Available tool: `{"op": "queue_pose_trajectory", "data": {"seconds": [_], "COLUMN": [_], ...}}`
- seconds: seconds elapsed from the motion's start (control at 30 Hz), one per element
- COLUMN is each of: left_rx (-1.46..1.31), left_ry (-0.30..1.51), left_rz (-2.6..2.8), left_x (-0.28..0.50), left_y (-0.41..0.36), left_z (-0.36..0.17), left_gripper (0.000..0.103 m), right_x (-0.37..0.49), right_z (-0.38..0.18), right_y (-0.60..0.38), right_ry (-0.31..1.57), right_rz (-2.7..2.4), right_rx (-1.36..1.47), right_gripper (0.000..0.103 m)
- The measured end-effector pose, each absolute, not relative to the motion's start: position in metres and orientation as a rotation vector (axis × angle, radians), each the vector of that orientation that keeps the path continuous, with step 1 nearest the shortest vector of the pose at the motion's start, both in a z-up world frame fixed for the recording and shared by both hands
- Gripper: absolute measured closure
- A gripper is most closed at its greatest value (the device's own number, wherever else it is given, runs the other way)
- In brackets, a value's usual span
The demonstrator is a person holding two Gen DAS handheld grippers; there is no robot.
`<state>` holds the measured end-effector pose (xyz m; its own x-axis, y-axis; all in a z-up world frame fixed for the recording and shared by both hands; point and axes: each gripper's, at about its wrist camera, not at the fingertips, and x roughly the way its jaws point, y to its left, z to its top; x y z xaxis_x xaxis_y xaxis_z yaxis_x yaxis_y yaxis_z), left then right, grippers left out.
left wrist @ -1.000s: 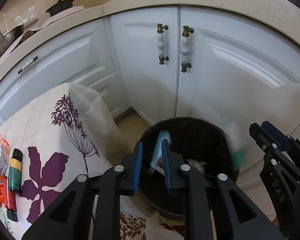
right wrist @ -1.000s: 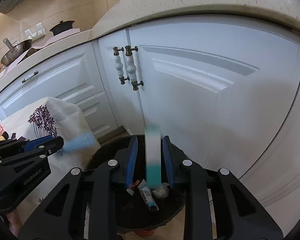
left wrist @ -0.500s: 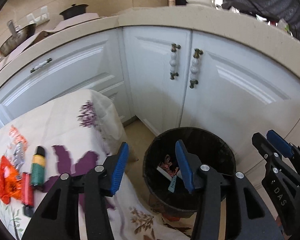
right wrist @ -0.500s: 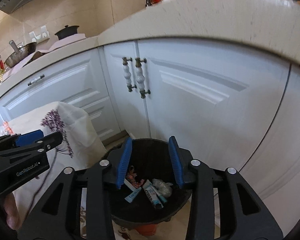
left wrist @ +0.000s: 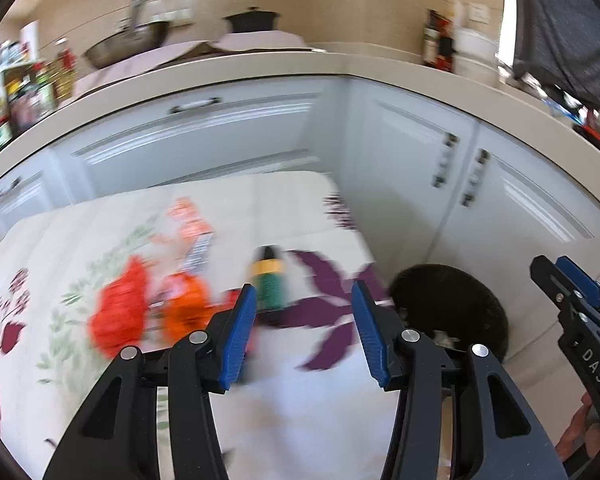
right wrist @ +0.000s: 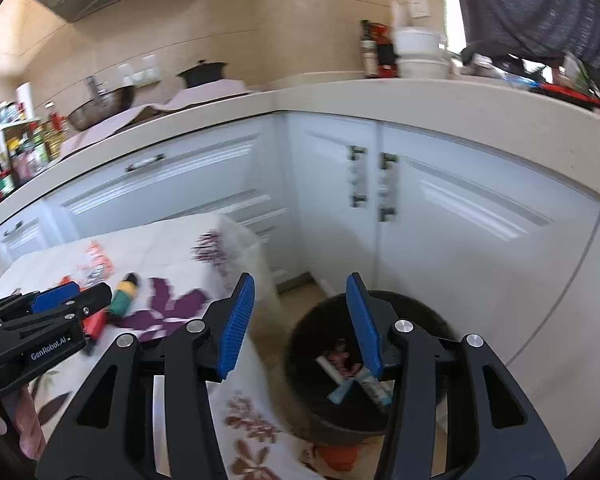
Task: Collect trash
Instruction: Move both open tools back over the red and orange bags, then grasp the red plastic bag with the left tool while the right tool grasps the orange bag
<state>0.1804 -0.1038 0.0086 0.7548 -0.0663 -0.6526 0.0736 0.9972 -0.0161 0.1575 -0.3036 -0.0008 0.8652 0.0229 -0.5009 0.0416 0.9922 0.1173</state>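
Both wrist views, kitchen corner. The left gripper (left wrist: 304, 332) stands with its jaws spread wide and nothing between them; the right gripper (right wrist: 300, 320) is likewise wide apart and empty. Just ahead of the left gripper, slightly left of its centre line, a small green bottle (left wrist: 269, 280) with a yellow band and dark cap lies on the floral tablecloth (left wrist: 100, 224). Farther left of it lie orange-red wrappers (left wrist: 120, 316), and beyond those a pale printed packet (left wrist: 192, 232); motion blur hides their detail. The black bin (right wrist: 380, 360) sits low, directly beneath and ahead of the right gripper, to the right of the left gripper, and already holds several tubes and scraps (right wrist: 356, 376). White cabinet doors (right wrist: 460, 216) stand behind it.

Handling, as judged: the bottle looks rigid, light and smooth, so it may roll or slip; the jaws are best closed across its body at mid-length, square to its long axis. The wrappers appear thin, soft and crinkly, almost weightless; a pinch on a raised fold or bunched edge should hold better than a flat press against the cloth, which could snag the fabric.
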Motion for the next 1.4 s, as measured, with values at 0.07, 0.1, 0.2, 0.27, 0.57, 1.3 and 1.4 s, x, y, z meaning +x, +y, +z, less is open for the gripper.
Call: {"op": "queue_pose_trajectory", "data": {"seconds": [0.07, 0.1, 0.2, 0.27, 0.57, 1.3, 1.4], "left_rx": [-0.011, -0.017, -0.039, -0.051, -0.098, -0.082, -0.081], "left_ry": [0.711, 0.711, 0.71, 0.709, 0.719, 0.797, 0.809], "left_rz": [-0.039, -0.026, 0.02, 0.049, 0.128, 0.076, 0.071], "left_x": [0.176, 0.174, 0.168, 0.165, 0.151, 0.188, 0.191], "left_y": [-0.082, -0.073, -0.045, -0.029, 0.025, 0.032, 0.034], "left_z": [0.009, 0.01, 0.01, 0.009, 0.004, -0.023, -0.027], "left_gripper": [0.054, 0.054, 0.054, 0.054, 0.054, 0.033, 0.033], "right_x": [0.157, 0.157, 0.156, 0.155, 0.155, 0.172, 0.175], "right_z": [0.003, 0.004, 0.007, 0.008, 0.008, -0.006, -0.007], "right_y": [-0.285, -0.277, -0.257, -0.241, -0.194, -0.162, -0.159], "right_ry": [0.526, 0.528, 0.53, 0.534, 0.556, 0.618, 0.622], "right_rz": [0.022, 0.037, 0.071, 0.095, 0.171, 0.221, 0.228], "right_rx": [0.111, 0.105, 0.092, 0.079, 0.036, 0.007, 0.003], "right_gripper": [0.056, 0.056, 0.056, 0.056, 0.056, 0.054, 0.054]}}
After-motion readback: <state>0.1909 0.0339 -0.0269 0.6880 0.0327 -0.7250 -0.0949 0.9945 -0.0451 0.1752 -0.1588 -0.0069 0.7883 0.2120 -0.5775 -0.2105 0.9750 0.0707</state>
